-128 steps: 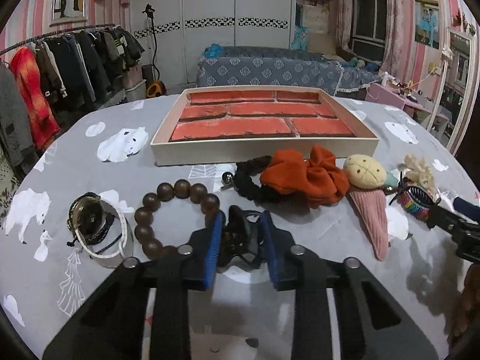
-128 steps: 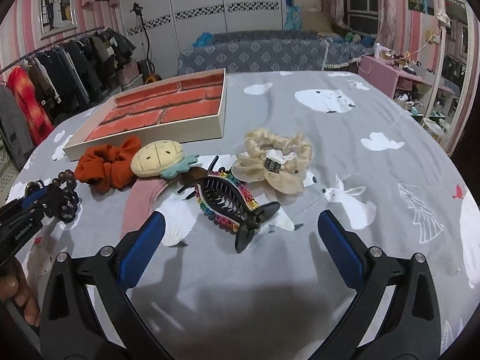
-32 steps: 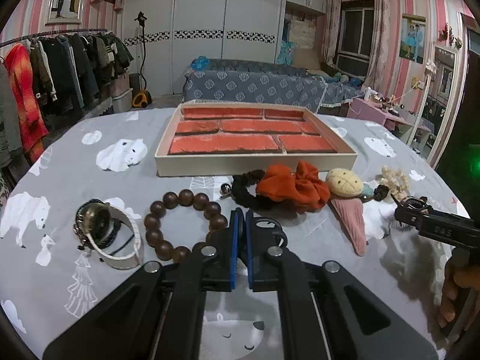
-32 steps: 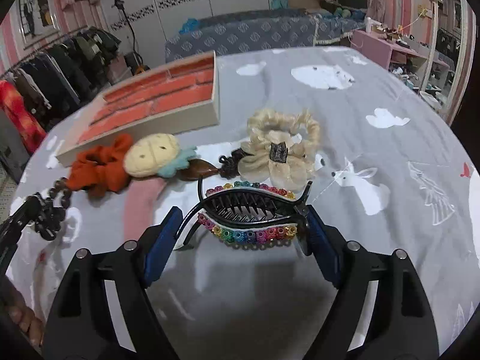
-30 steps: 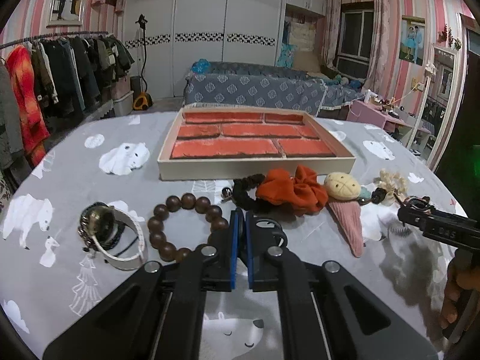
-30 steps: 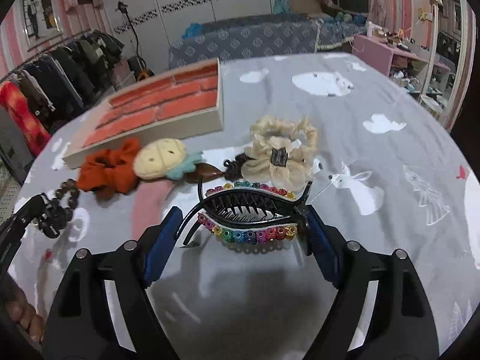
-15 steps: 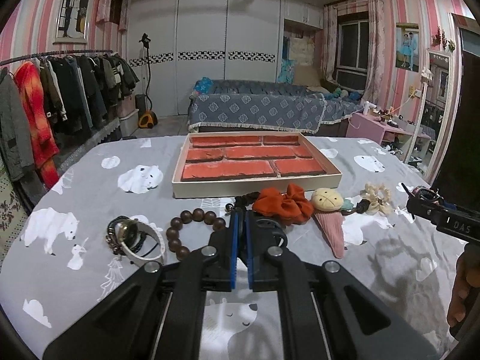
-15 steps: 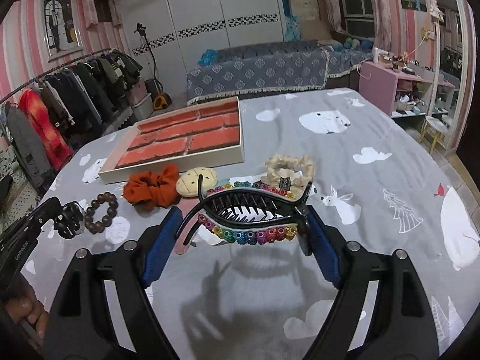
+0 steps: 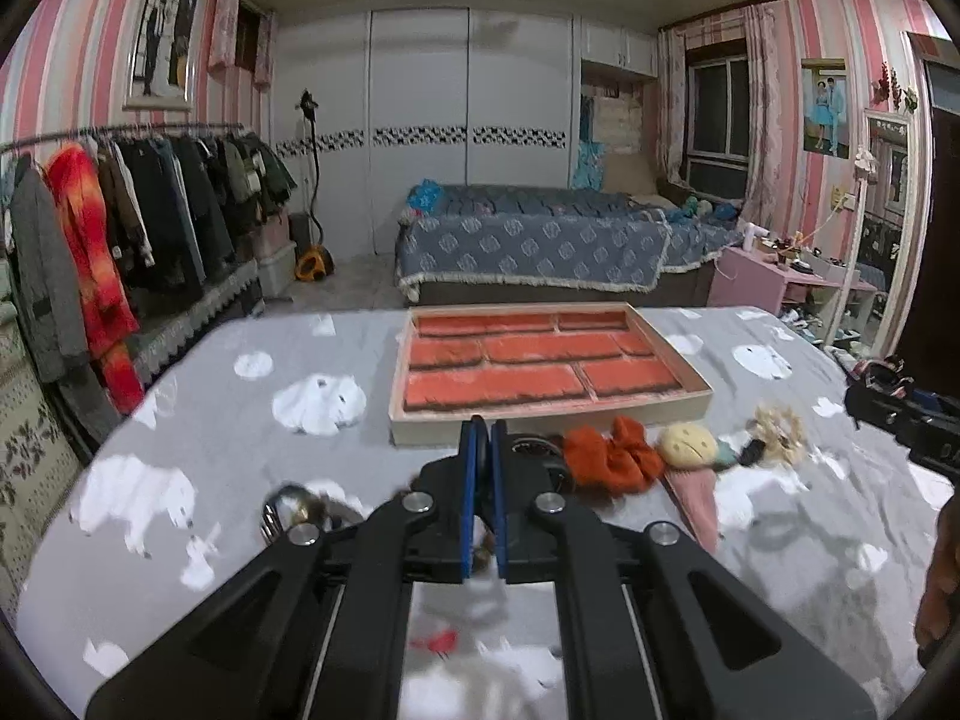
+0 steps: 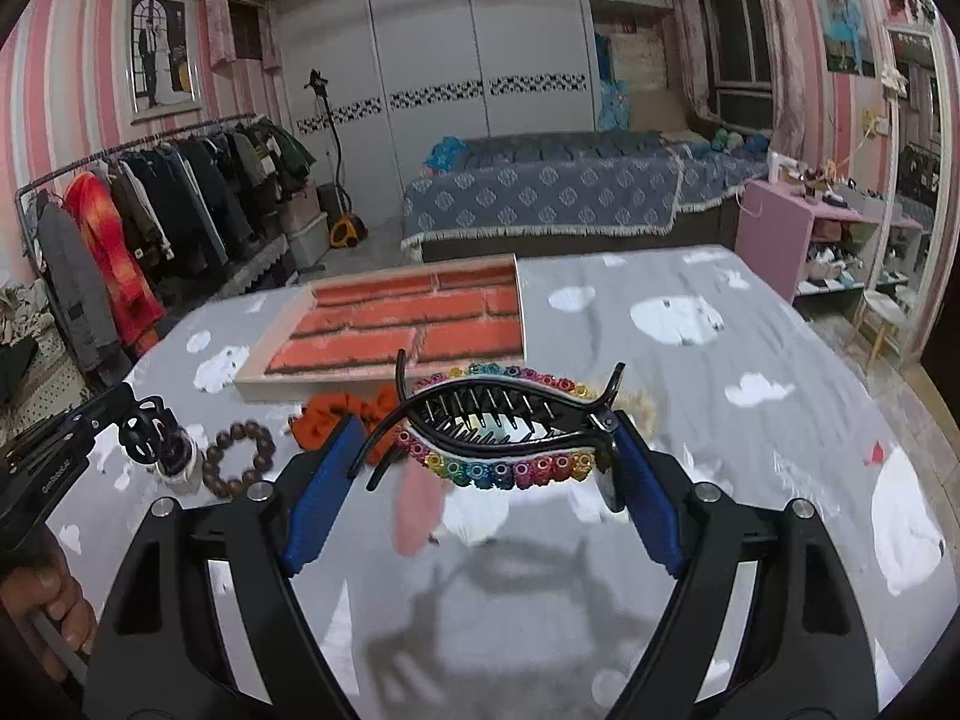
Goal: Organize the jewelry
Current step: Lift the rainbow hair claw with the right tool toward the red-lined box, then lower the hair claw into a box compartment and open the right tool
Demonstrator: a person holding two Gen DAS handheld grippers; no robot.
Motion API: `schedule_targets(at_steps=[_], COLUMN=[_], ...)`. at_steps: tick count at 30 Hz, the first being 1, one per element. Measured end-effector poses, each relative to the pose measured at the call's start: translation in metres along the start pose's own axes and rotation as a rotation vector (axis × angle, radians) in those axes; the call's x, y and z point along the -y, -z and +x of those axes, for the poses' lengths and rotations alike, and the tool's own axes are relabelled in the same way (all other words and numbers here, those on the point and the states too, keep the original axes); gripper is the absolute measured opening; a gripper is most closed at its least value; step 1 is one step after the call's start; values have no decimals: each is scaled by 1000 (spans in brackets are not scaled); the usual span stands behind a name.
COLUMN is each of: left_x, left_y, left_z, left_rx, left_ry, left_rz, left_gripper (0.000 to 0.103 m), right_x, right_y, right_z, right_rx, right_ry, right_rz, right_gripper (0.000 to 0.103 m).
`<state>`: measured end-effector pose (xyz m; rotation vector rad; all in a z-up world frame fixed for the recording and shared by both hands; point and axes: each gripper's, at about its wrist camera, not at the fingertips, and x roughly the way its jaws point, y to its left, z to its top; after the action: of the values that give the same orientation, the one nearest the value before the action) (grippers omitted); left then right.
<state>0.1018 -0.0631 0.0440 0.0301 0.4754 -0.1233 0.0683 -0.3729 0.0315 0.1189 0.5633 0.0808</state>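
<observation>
My right gripper (image 10: 486, 438) is shut on a black claw clip with rainbow beads (image 10: 498, 426), held lengthwise well above the table. My left gripper (image 9: 483, 450) is shut on a small black hair clip (image 9: 534, 450), which also shows in the right wrist view (image 10: 144, 426). The shallow tray with a red brick-pattern floor (image 9: 540, 363) lies ahead on the grey table; it also shows in the right wrist view (image 10: 408, 324). On the table lie an orange scrunchie (image 9: 606, 459), a wooden bead bracelet (image 10: 237, 459), a plush cone clip (image 9: 690, 462) and a cream scrunchie (image 9: 774, 426).
A bangle with a watch (image 9: 294, 507) lies at the left near my left gripper. The grey tablecloth (image 10: 690, 372) has white animal prints. A clothes rack (image 9: 120, 240) stands left, a bed (image 9: 540, 246) behind, a pink cabinet (image 10: 804, 240) right.
Both grippers have risen well above the table with their clips held. The table's items now look smaller and lower in both views.
</observation>
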Motion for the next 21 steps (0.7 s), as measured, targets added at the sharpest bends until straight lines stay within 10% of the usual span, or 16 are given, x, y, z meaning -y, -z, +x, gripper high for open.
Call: schedule_targets(at_steps=[21], left_x=[-15], left_y=[-72], left_z=[85], left_rx=[48], left_ry=[-20], left_rz=[-34], left_gripper=[5], right_x=[-27], right_y=[-71], right_z=[83], right_rx=[59], right_ry=[-55], right_rz=[-50], right_gripper=[80])
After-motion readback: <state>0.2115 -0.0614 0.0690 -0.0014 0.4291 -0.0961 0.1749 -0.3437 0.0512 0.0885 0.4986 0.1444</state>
